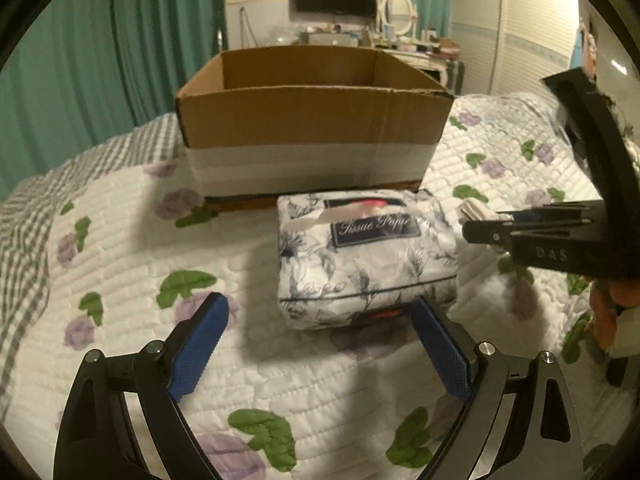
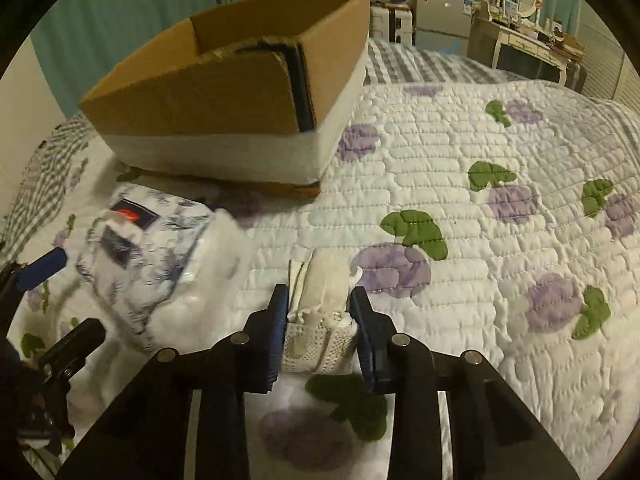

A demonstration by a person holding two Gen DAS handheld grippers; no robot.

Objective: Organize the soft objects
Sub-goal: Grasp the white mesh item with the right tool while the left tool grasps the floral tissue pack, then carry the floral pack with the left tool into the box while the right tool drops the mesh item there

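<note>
A floral tissue paper pack (image 1: 360, 256) lies on the quilt in front of an open cardboard box (image 1: 312, 120). My left gripper (image 1: 320, 344) is open just before the pack, its blue pads at either side of the pack's near end, empty. My right gripper (image 2: 320, 320) is shut on a small white cloth bundle (image 2: 320, 304) and holds it above the quilt. In the left wrist view the right gripper (image 1: 476, 220) sits to the right of the pack with white cloth at its tips. The pack (image 2: 148, 256) and box (image 2: 224, 92) also show in the right wrist view.
The bed's white quilt (image 2: 480, 240) with purple flowers and green leaves spreads to the right. Green curtains (image 1: 100, 60) hang behind the box. A dresser with a mirror (image 1: 396, 8) and a wall TV stand at the back.
</note>
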